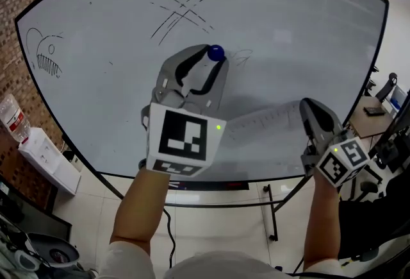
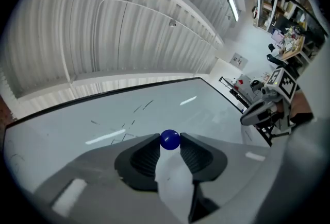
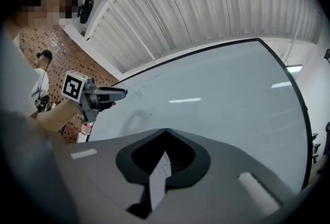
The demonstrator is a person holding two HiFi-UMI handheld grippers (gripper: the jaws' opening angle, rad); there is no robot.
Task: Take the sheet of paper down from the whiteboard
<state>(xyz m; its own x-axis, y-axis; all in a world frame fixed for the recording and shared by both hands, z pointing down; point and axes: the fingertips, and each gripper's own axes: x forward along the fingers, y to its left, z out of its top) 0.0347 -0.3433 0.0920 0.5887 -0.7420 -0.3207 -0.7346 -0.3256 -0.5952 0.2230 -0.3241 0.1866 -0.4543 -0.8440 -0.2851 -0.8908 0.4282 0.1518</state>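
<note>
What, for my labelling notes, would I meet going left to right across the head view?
bottle → fish doodle → left gripper → paper → right gripper → desk

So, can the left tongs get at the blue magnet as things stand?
Seemingly yes: the blue magnet already sits pinched between the pads of the left tongs, with nothing in the way.
</note>
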